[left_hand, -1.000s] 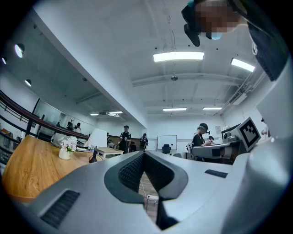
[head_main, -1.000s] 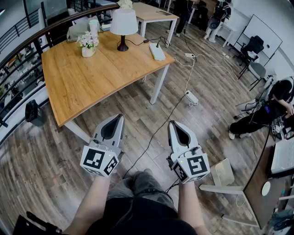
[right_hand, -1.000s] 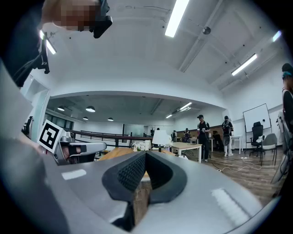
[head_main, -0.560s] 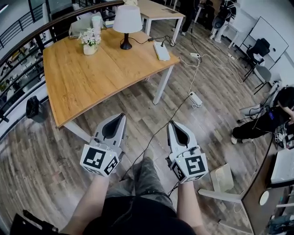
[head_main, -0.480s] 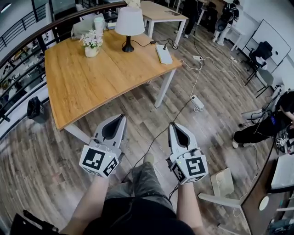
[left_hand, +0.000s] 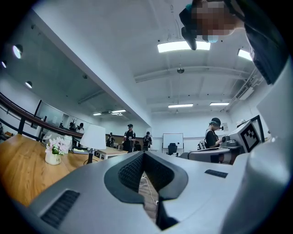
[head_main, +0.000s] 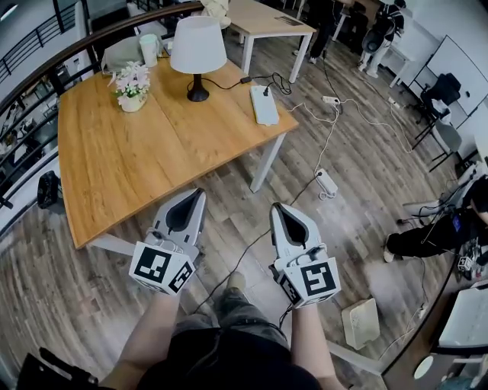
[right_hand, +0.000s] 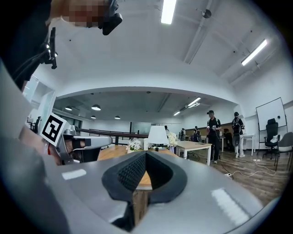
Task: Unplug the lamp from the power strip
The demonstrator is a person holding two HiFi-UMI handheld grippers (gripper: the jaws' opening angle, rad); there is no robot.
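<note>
A lamp (head_main: 197,47) with a white shade and dark base stands at the far side of the wooden table (head_main: 122,164). Its black cord runs right to a plug (head_main: 244,79) and a white power strip (head_main: 264,104) lying near the table's right edge. Both grippers hang over the floor, well short of the table. My left gripper (head_main: 200,194) is shut and holds nothing; my right gripper (head_main: 276,207) is likewise shut and holds nothing. The lamp (left_hand: 93,137) shows small beyond the left gripper (left_hand: 143,153). It also appears as the lamp (right_hand: 158,135) beyond the right gripper (right_hand: 146,153).
A pot of flowers (head_main: 131,84) sits left of the lamp. On the floor lie a second power strip (head_main: 326,181), trailing cables and a white box (head_main: 360,322). A person (head_main: 427,221) sits at the right. A second table (head_main: 267,19) stands behind, a railing (head_main: 46,68) runs along the left.
The view has shifted: the table and lamp now sit further left and slightly nearer. Both grippers keep the same shut pose in front of the body.
</note>
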